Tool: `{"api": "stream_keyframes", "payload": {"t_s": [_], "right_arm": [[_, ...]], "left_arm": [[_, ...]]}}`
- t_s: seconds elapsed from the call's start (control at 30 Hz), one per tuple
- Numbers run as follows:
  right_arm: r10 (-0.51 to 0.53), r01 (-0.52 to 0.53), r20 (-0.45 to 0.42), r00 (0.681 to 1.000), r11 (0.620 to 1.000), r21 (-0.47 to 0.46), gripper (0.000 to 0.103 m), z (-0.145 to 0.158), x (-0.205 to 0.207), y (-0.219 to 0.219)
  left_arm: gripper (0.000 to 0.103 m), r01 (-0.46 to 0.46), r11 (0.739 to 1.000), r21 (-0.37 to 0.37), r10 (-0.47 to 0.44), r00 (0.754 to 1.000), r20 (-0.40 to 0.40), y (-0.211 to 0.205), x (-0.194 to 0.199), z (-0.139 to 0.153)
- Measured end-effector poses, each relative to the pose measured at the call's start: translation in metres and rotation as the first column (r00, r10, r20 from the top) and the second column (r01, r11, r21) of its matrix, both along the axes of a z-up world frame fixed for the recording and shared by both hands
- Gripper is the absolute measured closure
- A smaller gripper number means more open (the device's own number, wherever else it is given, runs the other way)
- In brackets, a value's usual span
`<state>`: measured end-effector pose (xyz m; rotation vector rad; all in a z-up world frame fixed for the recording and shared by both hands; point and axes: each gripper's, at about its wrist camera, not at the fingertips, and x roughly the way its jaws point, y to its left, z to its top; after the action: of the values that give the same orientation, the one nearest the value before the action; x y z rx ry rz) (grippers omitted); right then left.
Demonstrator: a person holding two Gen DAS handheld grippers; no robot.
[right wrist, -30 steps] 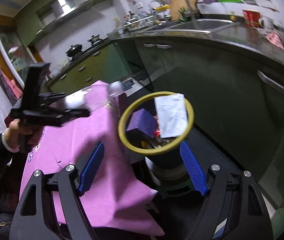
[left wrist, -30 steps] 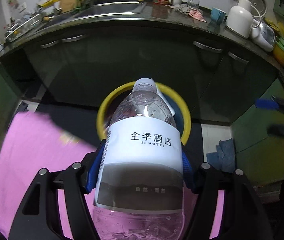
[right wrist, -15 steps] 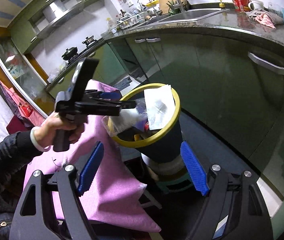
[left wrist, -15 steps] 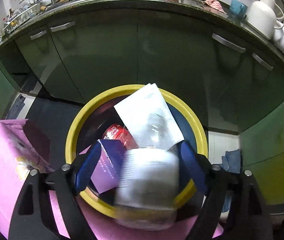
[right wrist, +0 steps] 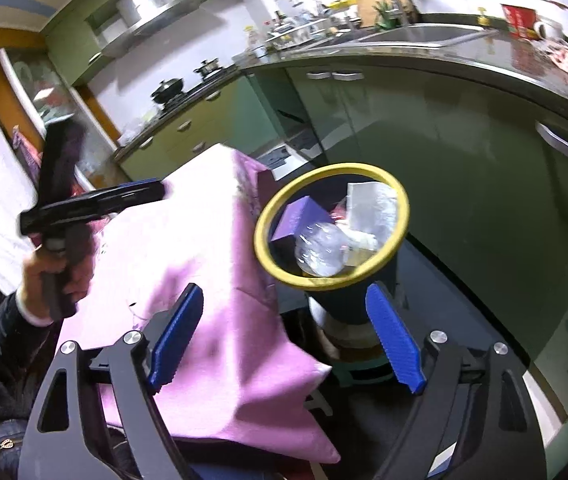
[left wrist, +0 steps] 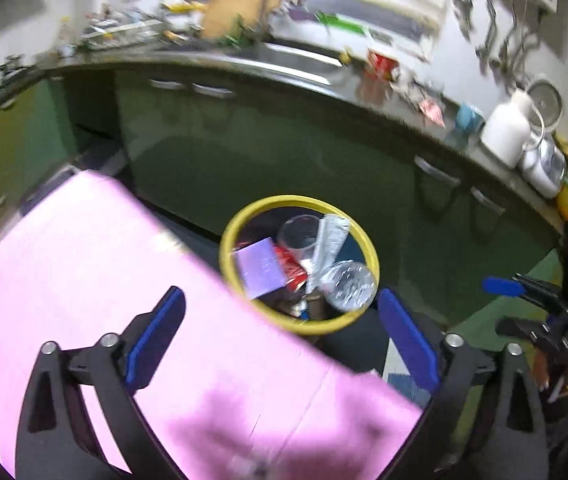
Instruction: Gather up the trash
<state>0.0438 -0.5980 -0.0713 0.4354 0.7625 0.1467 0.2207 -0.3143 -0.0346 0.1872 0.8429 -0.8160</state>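
A dark bin with a yellow rim (left wrist: pixel 228 232) stands beside the pink-clothed table (left wrist: pixel 84 264). In it lie the clear plastic bottle (left wrist: pixel 349 286), a purple box (left wrist: pixel 260 268), a red can (left wrist: pixel 289 266), a clear cup (left wrist: pixel 297 230) and a white wrapper (left wrist: pixel 329 240). My left gripper (left wrist: pixel 280 330) is open and empty, above the table edge near the bin. My right gripper (right wrist: pixel 284 330) is open and empty, short of the bin (right wrist: pixel 262 236); the bottle (right wrist: pixel 319 250) shows inside. The left gripper (right wrist: pixel 96 200) also shows at the left of the right wrist view.
Green kitchen cabinets (left wrist: pixel 284 152) and a dark countertop (left wrist: pixel 363 92) with a sink, a white kettle (left wrist: pixel 507 136) and cups run behind the bin. The pink cloth (right wrist: pixel 212 280) hangs off the table corner next to the bin. The right gripper (left wrist: pixel 539 300) shows at the right edge.
My left gripper let go of the bottle, which dropped into the bin, then pulled back and up over the table. The right gripper stayed open and shifted only slightly.
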Motion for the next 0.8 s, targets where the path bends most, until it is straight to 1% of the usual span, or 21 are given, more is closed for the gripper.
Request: {"api": "stream_keyframes", "payload": {"t_s": [0.07, 0.1, 0.13, 0.17, 0.2, 0.23, 0.27, 0.3, 0.37, 0.4, 0.43, 0.47, 0.5, 0.57, 0.67, 0.8], "right_arm": [[0.021, -0.021, 0.004, 1.0, 1.0, -0.015, 0.02, 0.002, 0.003, 0.012], [0.032, -0.032, 0.006, 0.999, 0.999, -0.023, 0.02, 0.004, 0.004, 0.018], [0.043, -0.043, 0.009, 0.999, 0.999, -0.029, 0.019, 0.004, 0.005, 0.023], [0.056, -0.056, 0.013, 0.998, 0.998, -0.038, 0.019, 0.006, 0.006, 0.032], [0.068, -0.067, 0.017, 0.998, 0.996, -0.052, 0.017, 0.007, 0.007, 0.04], [0.083, -0.081, 0.021, 0.996, 0.994, -0.067, 0.016, 0.009, 0.008, 0.05], [0.093, -0.091, 0.023, 0.995, 0.993, -0.079, 0.015, 0.01, 0.009, 0.056], [0.105, -0.102, 0.026, 0.994, 0.99, -0.097, 0.014, 0.011, 0.009, 0.064], [0.13, -0.124, 0.038, 0.991, 0.984, -0.129, 0.011, 0.015, 0.011, 0.081], [0.14, -0.133, 0.046, 0.989, 0.981, -0.144, 0.01, 0.017, 0.011, 0.09], [0.146, -0.135, 0.057, 0.988, 0.978, -0.158, 0.009, 0.02, 0.01, 0.099], [0.148, -0.135, 0.067, 0.987, 0.977, -0.166, 0.008, 0.022, 0.008, 0.105], [0.15, -0.134, 0.081, 0.985, 0.975, -0.176, 0.005, 0.025, 0.005, 0.111], [0.148, -0.126, 0.111, 0.983, 0.974, -0.19, 0.005, 0.033, -0.003, 0.122], [0.13, -0.096, 0.142, 0.981, 0.97, -0.222, 0.005, 0.043, -0.019, 0.131], [0.1, -0.044, 0.193, 0.976, 0.961, -0.274, 0.005, 0.057, -0.045, 0.143]], "left_arm": [[0.007, -0.055, 0.998, -0.025, 0.056, 0.998, 0.024, 0.037, -0.022, 0.008], [0.007, -0.078, 0.997, -0.025, 0.079, 0.996, 0.038, 0.048, -0.03, 0.009], [0.007, -0.121, 0.992, -0.021, 0.122, 0.991, 0.062, 0.067, -0.041, 0.011], [0.007, -0.169, 0.985, -0.018, 0.17, 0.981, 0.09, 0.085, -0.053, 0.013], [0.007, -0.196, 0.98, -0.023, 0.197, 0.974, 0.108, 0.097, -0.061, 0.014], [0.007, -0.247, 0.969, -0.028, 0.249, 0.958, 0.139, 0.116, -0.075, 0.017], [0.007, -0.275, 0.961, -0.028, 0.276, 0.949, 0.155, 0.125, -0.083, 0.018], [0.007, -0.325, 0.945, -0.03, 0.325, 0.928, 0.184, 0.141, -0.095, 0.021], [0.007, -0.436, 0.899, -0.046, 0.433, 0.869, 0.24, 0.173, -0.121, 0.029], [0.007, -0.475, 0.878, -0.057, 0.473, 0.843, 0.256, 0.186, -0.129, 0.031], [0.007, -0.53, 0.845, -0.068, 0.527, 0.805, 0.272, 0.2, -0.14, 0.034], [0.007, -0.565, 0.822, -0.073, 0.561, 0.779, 0.28, 0.209, -0.147, 0.037], [0.007, -0.608, 0.79, -0.085, 0.604, 0.745, 0.284, 0.222, -0.16, 0.039], [0.007, -0.641, 0.76, -0.104, 0.641, 0.716, 0.275, 0.238, -0.177, 0.039], [0.007, -0.679, 0.727, -0.098, 0.678, 0.688, 0.26, 0.256, -0.194, 0.037], [0.007, -0.706, 0.701, -0.098, 0.704, 0.664, 0.251, 0.27, -0.215, 0.033]]}}
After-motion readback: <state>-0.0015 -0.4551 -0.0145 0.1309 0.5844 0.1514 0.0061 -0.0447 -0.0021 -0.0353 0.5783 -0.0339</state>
